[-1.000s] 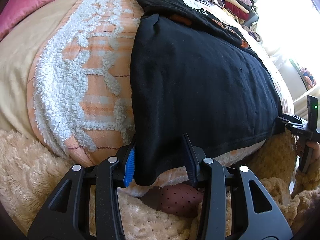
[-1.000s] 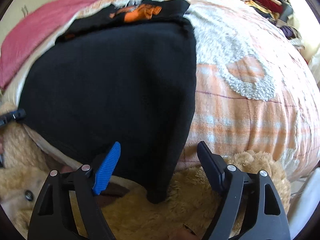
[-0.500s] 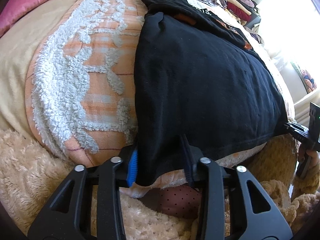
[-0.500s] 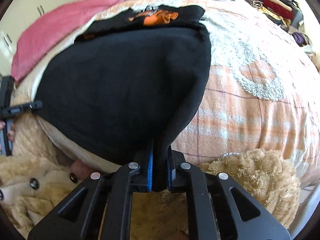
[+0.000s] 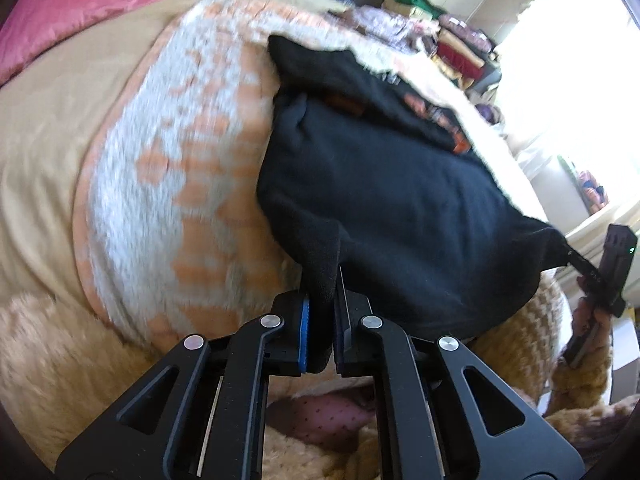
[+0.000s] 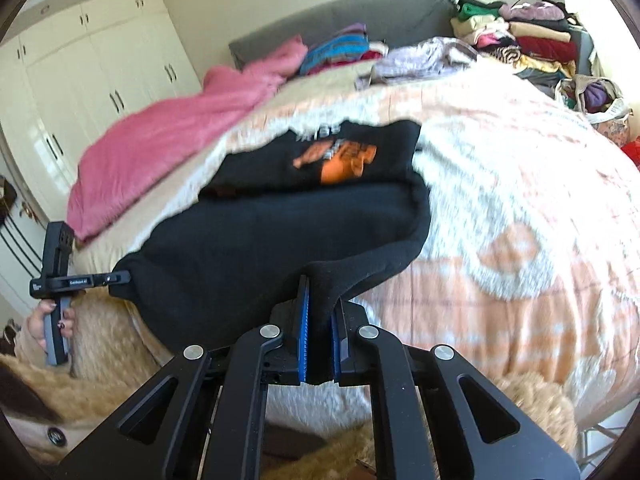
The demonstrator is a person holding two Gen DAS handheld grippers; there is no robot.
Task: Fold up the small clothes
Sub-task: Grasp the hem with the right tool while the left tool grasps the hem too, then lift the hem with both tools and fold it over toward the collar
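A black shirt [image 5: 400, 200] with an orange print [image 6: 340, 158] lies on the orange-and-white blanket [image 5: 168, 168] on the bed. My left gripper [image 5: 322, 320] is shut on the shirt's near left corner. My right gripper [image 6: 320, 324] is shut on the near right corner. Both corners are lifted off the bed, and the near hem hangs stretched between them. The far printed part still rests on the blanket. Each gripper shows at the edge of the other's view: the right one [image 5: 576, 260], the left one [image 6: 118, 278].
A pink duvet [image 6: 168, 148] lies at the far left of the bed. Piles of folded clothes [image 6: 520, 36] stand at the far right by the grey headboard [image 6: 340, 20]. White wardrobes [image 6: 80, 80] line the left wall. My furry tan sleeves [image 5: 60, 360] are below.
The left gripper closed on the shirt's left corner; the right closed half a second ago. Both have lifted the near hem up and toward the far end.
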